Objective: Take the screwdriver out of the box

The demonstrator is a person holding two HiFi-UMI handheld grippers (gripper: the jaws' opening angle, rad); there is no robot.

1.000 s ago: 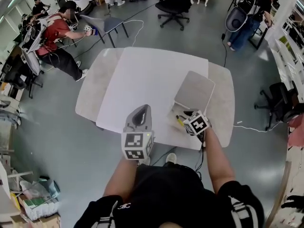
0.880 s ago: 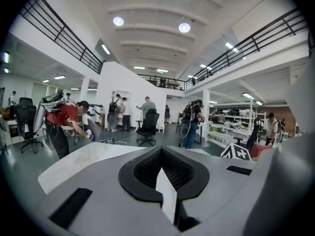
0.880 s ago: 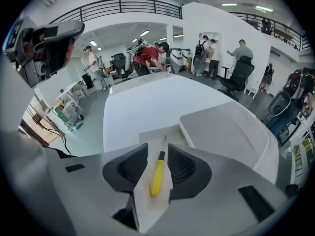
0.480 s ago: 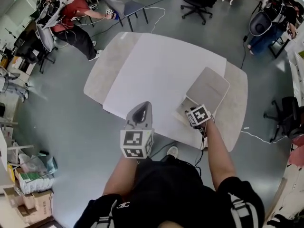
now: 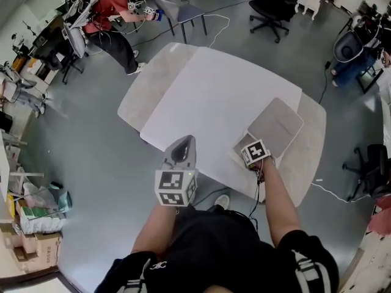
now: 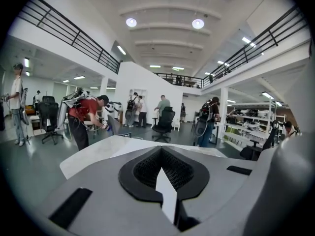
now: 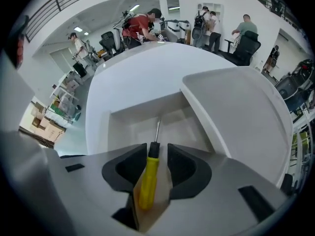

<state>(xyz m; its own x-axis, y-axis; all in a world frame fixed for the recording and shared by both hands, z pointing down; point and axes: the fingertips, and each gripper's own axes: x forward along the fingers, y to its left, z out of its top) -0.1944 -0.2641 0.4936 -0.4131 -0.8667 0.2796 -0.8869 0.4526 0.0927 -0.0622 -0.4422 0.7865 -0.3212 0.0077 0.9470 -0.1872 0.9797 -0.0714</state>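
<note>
The screwdriver point(image 7: 149, 175) has a yellow handle, a black collar and a thin metal shaft. My right gripper point(image 7: 153, 155) is shut on the handle, and the shaft points forward over the floor of the open white box point(image 7: 141, 125). I cannot tell whether the tip touches the floor. The box's lid point(image 7: 239, 108) lies folded back to the right. In the head view the right gripper point(image 5: 255, 153) sits over the near end of the box point(image 5: 239, 155), hiding the screwdriver. My left gripper point(image 5: 176, 177) hangs shut and holds nothing, just off the table's near edge.
The box rests near the right front corner of a white table point(image 5: 211, 99) with grey side leaves point(image 5: 142, 89). A person in a red top point(image 5: 113, 12) works at the far left. Office chairs point(image 5: 278, 0) and cables stand on the floor around the table.
The head view has swung, so the table sits higher and further right. My right gripper stays at the box; the yellow handle seen beside it earlier is hidden under the cube. My left gripper holds still.
</note>
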